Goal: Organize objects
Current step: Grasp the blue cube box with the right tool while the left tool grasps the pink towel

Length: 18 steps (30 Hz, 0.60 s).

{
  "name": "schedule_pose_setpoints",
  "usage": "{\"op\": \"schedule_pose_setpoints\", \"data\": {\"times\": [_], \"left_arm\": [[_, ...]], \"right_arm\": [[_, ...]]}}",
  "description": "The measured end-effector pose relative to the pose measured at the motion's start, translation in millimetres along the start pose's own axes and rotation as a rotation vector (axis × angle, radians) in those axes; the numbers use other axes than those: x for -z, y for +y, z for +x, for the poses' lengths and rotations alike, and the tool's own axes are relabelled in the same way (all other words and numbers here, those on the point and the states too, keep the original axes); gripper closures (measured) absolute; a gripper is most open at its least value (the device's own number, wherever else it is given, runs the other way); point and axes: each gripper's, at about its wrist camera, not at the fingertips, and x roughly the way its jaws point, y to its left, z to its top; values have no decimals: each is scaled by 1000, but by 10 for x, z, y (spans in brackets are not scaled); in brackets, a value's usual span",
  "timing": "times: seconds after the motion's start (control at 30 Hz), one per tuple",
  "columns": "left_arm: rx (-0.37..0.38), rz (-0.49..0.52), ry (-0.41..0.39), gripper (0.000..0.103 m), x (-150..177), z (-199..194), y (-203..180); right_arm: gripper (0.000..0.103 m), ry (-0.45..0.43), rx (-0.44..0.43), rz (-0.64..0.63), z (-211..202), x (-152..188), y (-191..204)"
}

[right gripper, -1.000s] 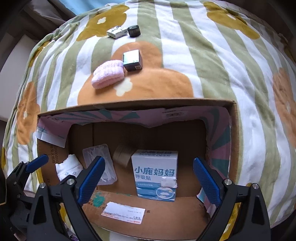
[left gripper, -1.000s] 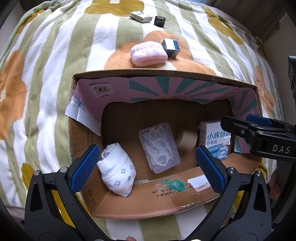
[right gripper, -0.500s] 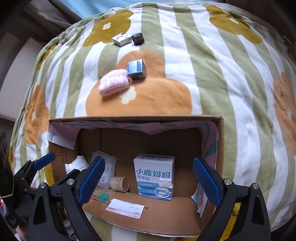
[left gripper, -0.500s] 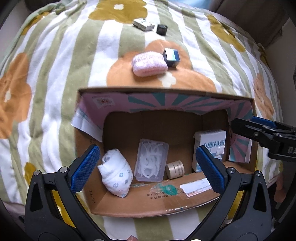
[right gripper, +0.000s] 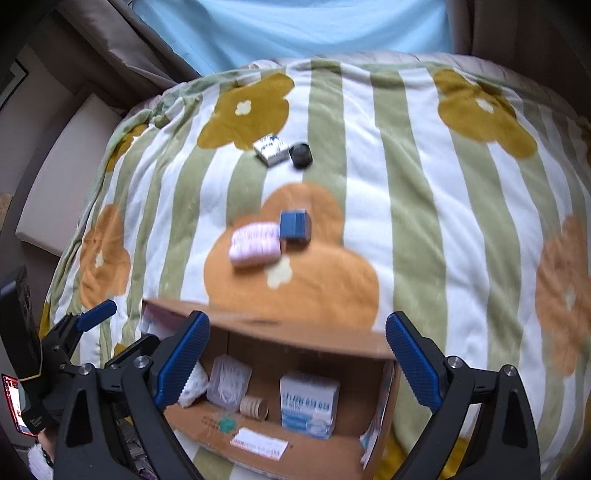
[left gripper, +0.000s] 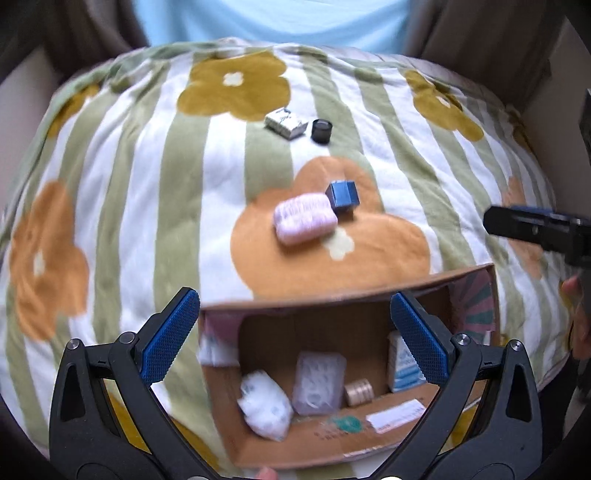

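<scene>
An open cardboard box (left gripper: 332,448) (right gripper: 295,326) sits on a striped flower blanket. Inside lie a white cloth bundle (left gripper: 264,404), a clear plastic case (left gripper: 319,382) (right gripper: 229,382), a tan tape roll (left gripper: 359,392) (right gripper: 254,406) and a blue-and-white carton (left gripper: 404,369) (right gripper: 308,408). Beyond the box lie a pink rolled towel (left gripper: 304,218) (right gripper: 255,244) and a blue cube box (left gripper: 342,195) (right gripper: 294,225) touching it. Farther off are a small white packet (left gripper: 285,123) (right gripper: 270,148) and a black round cap (left gripper: 321,130) (right gripper: 301,155). My left gripper (left gripper: 293,338) and right gripper (right gripper: 295,363) are open and empty above the box's near side.
The blanket (left gripper: 129,184) covers a rounded bed surface falling away at both sides. A light blue wall (right gripper: 295,29) and brown curtains stand behind it. A beige ledge (right gripper: 62,177) lies at the left. My right gripper's finger shows at the left wrist view's right edge (left gripper: 532,229).
Both grippers have pulled back and tilted up from the box, so more blanket and the far items show. The tape roll came to rest inside the box.
</scene>
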Motion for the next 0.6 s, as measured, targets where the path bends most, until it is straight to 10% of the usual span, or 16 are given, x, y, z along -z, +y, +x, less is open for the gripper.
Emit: {"op": "schedule_pose_setpoints", "data": {"times": [0.6], "left_arm": [[194,376,114,0,-864,1072,58]], "right_arm": [[8,123,-30,62,1140,-844,-80]]}}
